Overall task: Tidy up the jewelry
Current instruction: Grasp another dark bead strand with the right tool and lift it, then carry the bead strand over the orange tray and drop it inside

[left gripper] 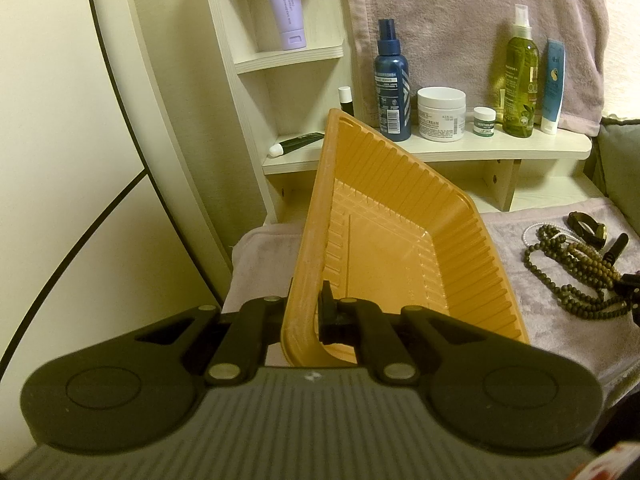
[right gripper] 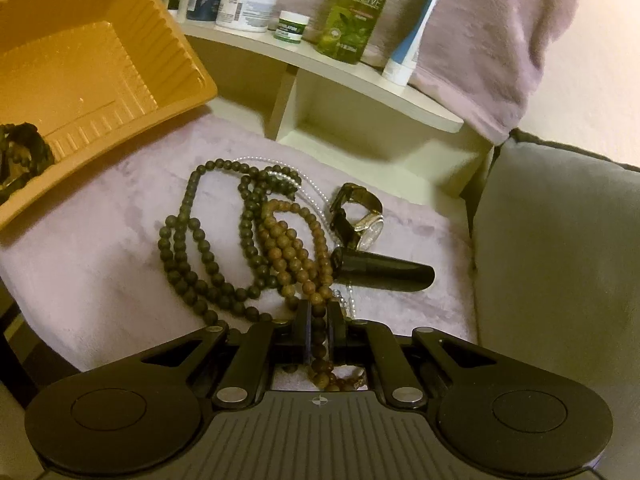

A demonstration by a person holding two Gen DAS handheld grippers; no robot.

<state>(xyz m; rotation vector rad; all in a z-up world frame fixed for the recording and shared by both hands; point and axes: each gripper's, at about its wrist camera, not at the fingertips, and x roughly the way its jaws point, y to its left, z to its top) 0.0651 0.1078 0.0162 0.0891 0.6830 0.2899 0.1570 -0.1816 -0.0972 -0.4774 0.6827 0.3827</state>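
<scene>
My left gripper (left gripper: 310, 314) is shut on the near rim of an empty orange ribbed tray (left gripper: 400, 240), which it holds tilted above the pink cloth. The same tray (right gripper: 88, 60) appears at upper left in the right wrist view. My right gripper (right gripper: 319, 330) is shut on a strand of the brown bead necklace (right gripper: 288, 240). That necklace lies tangled with a dark bead necklace (right gripper: 180, 240) and a thin pearl strand (right gripper: 316, 196). A wristwatch (right gripper: 360, 216) and a black cylinder (right gripper: 384, 270) lie just to the right of the beads.
A pale wooden shelf (left gripper: 480, 150) behind carries a blue spray bottle (left gripper: 392, 88), a white cream jar (left gripper: 441, 114), a green olive bottle (right gripper: 356, 12) and tubes. The pink cloth (right gripper: 100, 260) covers the surface. A grey cushion (right gripper: 560, 260) borders it on the right.
</scene>
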